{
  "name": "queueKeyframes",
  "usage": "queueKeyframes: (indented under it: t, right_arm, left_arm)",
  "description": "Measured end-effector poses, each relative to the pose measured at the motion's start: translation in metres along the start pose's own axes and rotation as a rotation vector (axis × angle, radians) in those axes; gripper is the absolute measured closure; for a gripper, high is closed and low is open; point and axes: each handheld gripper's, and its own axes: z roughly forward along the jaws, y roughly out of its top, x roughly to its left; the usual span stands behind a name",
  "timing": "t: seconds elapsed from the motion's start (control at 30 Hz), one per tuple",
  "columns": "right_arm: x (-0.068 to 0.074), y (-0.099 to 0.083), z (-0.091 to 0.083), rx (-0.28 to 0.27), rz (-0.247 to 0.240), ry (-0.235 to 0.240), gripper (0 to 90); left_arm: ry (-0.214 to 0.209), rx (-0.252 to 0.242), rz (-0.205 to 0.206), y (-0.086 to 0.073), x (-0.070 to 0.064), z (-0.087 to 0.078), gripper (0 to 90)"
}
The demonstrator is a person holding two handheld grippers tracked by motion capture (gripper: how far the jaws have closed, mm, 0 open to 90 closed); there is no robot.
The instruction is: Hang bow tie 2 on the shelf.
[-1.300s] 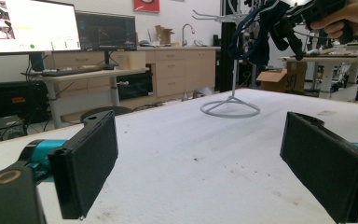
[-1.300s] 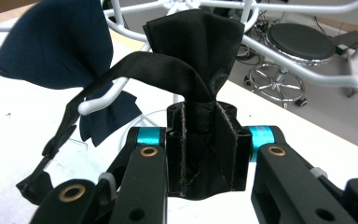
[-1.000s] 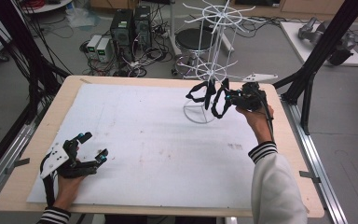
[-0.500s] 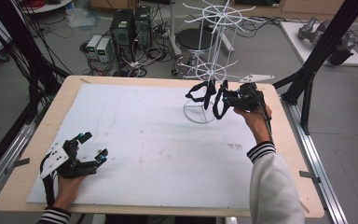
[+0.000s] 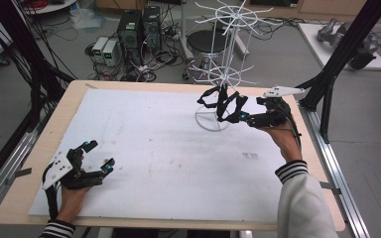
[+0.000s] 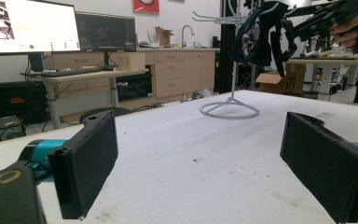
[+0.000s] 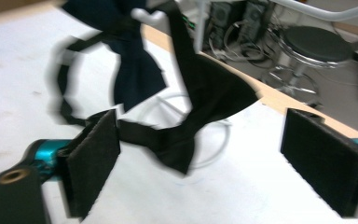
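Bow ties (image 5: 222, 101) hang on the lower arms of the white wire rack (image 5: 217, 74), which stands on the white board (image 5: 144, 144) at its far right.

High view: right gripper (image 5: 237, 117) is held up level with the ties, tips right at them; contact can't be judged from above. Left gripper (image 5: 99, 154) rests low on the board at the near left corner, well apart from the rack.

Right gripper view fills that in: jaws stand wide apart, nothing clamped. A black bow tie (image 7: 200, 107) hangs in front of and between the pads, its strap passing close by the left pad (image 7: 93, 161); a navy bow tie (image 7: 130, 60) hangs behind it, further left. Picture is blurred, so touching or not is unclear. The rack's ring base (image 7: 186, 135) shows on the board behind the ties.

Left gripper view: jaws wide open, holding nothing, bare board between the pads. Far across the board it shows the rack side-on with the ties (image 6: 261, 35) up on the arms, clear of the board, and the right gripper (image 6: 307, 21) at the same height beside them.
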Motion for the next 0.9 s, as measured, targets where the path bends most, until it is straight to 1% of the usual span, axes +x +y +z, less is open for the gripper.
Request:
queueKeyframes:
  t: [0.03,0.07,0.13,0.2,0.23,0.3,0.33,0.4,0.5,0.53,0.6,0.67,0.7,0.73,0.77,0.8,0.83,0.87,0.9]
  right_arm:
    - [0.002,-0.003,-0.004,-0.015,0.014,0.015,11.0]
    - [0.004,-0.006,-0.008,-0.029,0.013,0.013,10.9]
    - [0.010,-0.014,-0.016,-0.063,0.006,0.004,10.5]
    - [0.018,-0.024,-0.023,-0.106,0.026,-0.003,10.5]
    - [0.022,-0.030,-0.027,-0.131,0.026,-0.016,10.5]
    - [0.032,-0.044,-0.035,-0.200,0.034,-0.037,10.5]
    - [0.037,-0.051,-0.039,-0.236,0.048,-0.050,10.5]
    - [0.048,-0.066,-0.044,-0.312,0.073,-0.056,10.5]
    - [0.064,-0.090,-0.049,-0.380,0.089,-0.076,10.5]
    - [0.067,-0.097,-0.049,-0.400,0.082,-0.088,10.5]
    - [0.074,-0.112,-0.049,-0.421,0.072,-0.112,10.5]
    - [0.079,-0.127,-0.047,-0.458,0.089,-0.118,10.5]
    - [0.079,-0.131,-0.046,-0.453,0.106,-0.115,10.5]
    - [0.080,-0.132,-0.045,-0.415,0.119,-0.116,10.5]
    - [0.082,-0.135,-0.043,-0.416,0.100,-0.134,10.6]
    - [0.084,-0.139,-0.041,-0.437,0.083,-0.152,10.7]
    - [0.087,-0.143,-0.039,-0.442,0.080,-0.166,10.7]
    - [0.087,-0.146,-0.037,-0.426,0.076,-0.171,10.6]
    - [0.087,-0.147,-0.034,-0.394,0.083,-0.169,10.6]
  left_arm:
    - [0.002,0.000,-0.001,0.000,0.000,0.000,11.6]
    - [0.002,0.000,-0.003,0.000,0.000,0.000,11.6]
    - [0.002,0.000,-0.004,0.000,0.000,0.000,11.6]
    - [0.002,-0.001,-0.005,0.000,0.000,0.000,11.6]
    - [0.001,-0.002,-0.007,0.000,0.000,0.000,11.7]
    - [0.001,-0.003,-0.007,0.000,0.000,0.000,11.6]
    - [0.000,-0.004,-0.006,0.000,0.000,0.000,11.6]
    - [0.001,-0.004,-0.004,0.000,0.000,-0.001,11.6]
    - [0.004,-0.009,-0.005,0.000,0.000,-0.001,11.6]
    - [0.004,-0.010,-0.006,0.000,0.001,-0.001,11.6]
    - [0.005,-0.010,-0.006,0.000,0.000,-0.001,11.6]
    - [0.007,-0.012,-0.009,0.000,0.000,-0.001,11.7]
    - [0.007,-0.013,-0.010,0.000,0.000,-0.001,11.7]
    - [0.008,-0.012,-0.010,0.000,0.000,-0.001,11.7]
    - [0.010,-0.012,-0.012,0.000,0.000,-0.001,11.7]
    - [0.010,-0.013,-0.011,0.000,0.000,-0.001,11.7]
    - [0.010,-0.013,-0.012,0.000,0.000,-0.001,11.7]
    - [0.010,-0.013,-0.012,0.000,0.000,-0.001,11.7]
    - [0.011,-0.012,-0.012,0.000,0.000,-0.001,11.7]
